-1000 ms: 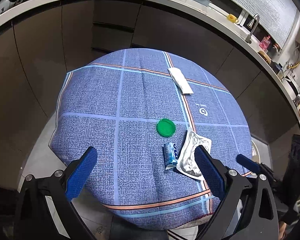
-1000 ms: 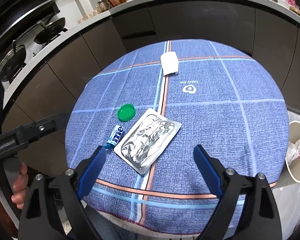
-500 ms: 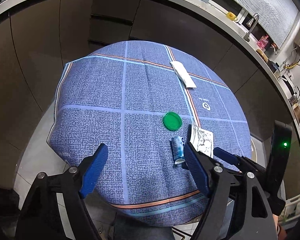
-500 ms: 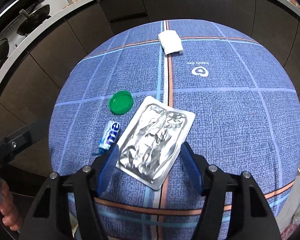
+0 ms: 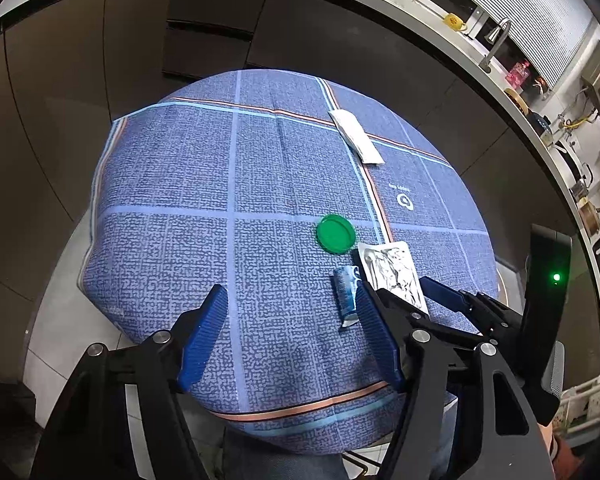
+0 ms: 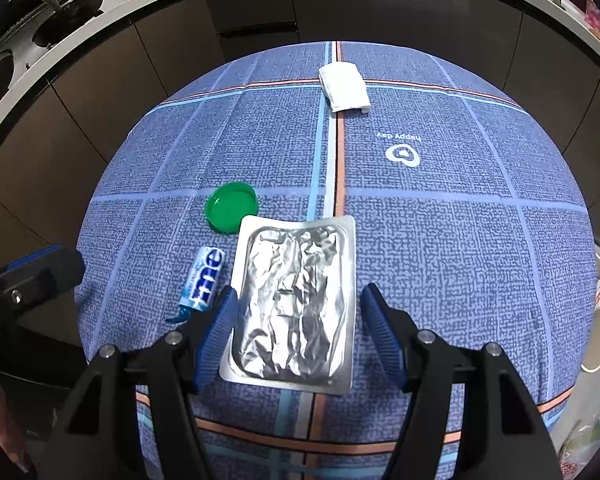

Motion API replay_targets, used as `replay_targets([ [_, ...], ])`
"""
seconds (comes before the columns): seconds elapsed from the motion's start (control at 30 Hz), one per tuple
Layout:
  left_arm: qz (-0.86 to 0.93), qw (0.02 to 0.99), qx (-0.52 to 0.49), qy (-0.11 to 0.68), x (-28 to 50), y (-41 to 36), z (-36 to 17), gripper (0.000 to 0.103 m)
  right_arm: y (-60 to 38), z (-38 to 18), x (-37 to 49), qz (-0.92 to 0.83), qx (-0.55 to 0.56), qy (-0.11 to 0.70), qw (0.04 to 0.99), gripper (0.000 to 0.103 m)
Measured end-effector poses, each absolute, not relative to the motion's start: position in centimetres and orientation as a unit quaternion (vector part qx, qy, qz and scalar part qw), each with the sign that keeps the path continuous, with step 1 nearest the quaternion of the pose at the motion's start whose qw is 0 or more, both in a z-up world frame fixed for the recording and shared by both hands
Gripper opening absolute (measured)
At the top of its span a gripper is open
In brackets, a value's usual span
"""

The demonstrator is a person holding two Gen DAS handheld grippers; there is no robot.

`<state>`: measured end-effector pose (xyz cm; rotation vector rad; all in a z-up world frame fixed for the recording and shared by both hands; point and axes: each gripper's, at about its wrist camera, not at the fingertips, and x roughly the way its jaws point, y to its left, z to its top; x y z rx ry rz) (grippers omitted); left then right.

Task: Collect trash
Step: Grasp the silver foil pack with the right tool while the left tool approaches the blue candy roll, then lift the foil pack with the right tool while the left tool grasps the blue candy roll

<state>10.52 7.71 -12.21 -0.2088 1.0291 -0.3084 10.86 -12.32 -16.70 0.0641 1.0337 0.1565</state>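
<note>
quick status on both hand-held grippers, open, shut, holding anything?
Left hand-held gripper: jaws closing, nothing between them but bare tablecloth.
Right hand-held gripper: open, astride the foil blister pack, pads not pressing it yet.

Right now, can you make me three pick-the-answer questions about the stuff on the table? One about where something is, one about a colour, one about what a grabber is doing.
1. Where is the round lid?
A. beside a corner of the foil pack
B. on the white tissue
C. on the floor

2. What colour is the lid?
A. red
B. green
C. yellow

3. What is between the right gripper fingers?
A. nothing
B. the candy wrapper
C. the foil pack

Answers:
1 A: the lid lies next to the pack's far left corner.
2 B: it is bright green on the blue cloth.
3 C: the blue fingers stand on either side of the pack, with a gap on the right.
</note>
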Motion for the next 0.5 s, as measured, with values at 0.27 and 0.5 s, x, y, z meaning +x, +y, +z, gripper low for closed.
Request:
replay_targets([
  [0.27, -0.178, 0.839, -0.096, 0.506, 10.9, 5.4, -13.1, 0.062, -13.5, -15.7, 10.4, 0.086, 0.03, 0.486, 0.869, 0.023],
  [0.5, -0.184, 0.834, -0.082, 0.513, 11.2, 4.1, -13.7, 0.057, -13.4, -15.6, 9.5, 0.116, 0.036, 0.482, 0.868, 0.045],
])
